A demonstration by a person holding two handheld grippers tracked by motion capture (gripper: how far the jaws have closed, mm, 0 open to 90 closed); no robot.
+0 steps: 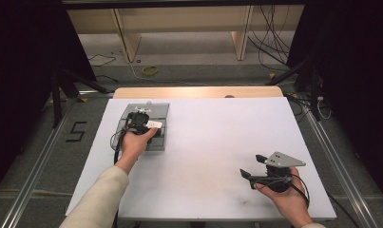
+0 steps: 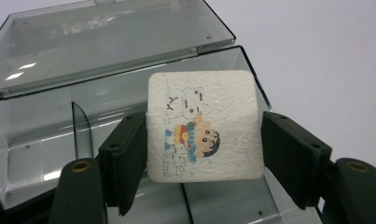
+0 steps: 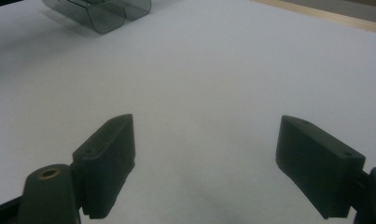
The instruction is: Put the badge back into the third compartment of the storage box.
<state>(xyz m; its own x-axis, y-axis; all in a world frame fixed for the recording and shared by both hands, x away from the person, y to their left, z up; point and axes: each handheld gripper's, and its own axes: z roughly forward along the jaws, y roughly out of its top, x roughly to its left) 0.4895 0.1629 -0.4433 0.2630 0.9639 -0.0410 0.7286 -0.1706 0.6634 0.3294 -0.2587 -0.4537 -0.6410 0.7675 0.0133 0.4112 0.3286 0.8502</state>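
Left tool (image 2: 202, 154) is hovering over the open smoky-plastic box (image 2: 251, 70) with a white square card (image 2: 205, 126) (cartoon print on it) sitting between its jaws; the jaws are standing fairly wide, the left pad touching or almost touching the card's edge, the right pad showing a slim gap, so I cannot tell whether it is really gripping or just letting go. In the high view the left tool (image 1: 140, 124) is sitting over the box (image 1: 159, 110) at the far-left part of the white surface (image 1: 217, 137), lid folded back away from the person. The card is over the box's inside, near a thin divider (image 2: 81, 128); whether it is resting on the box floor is unclear. Judging by that, the step in hand is placing the card into (or lifting it out of) the box. Right tool (image 3: 204, 163) is idling wide and empty, low over bare surface, well apart from the box (image 3: 101, 11). Next move calls for settling the grip question: close squarely on both card edges before lifting, or open and back straight out without clipping the divider or box wall.
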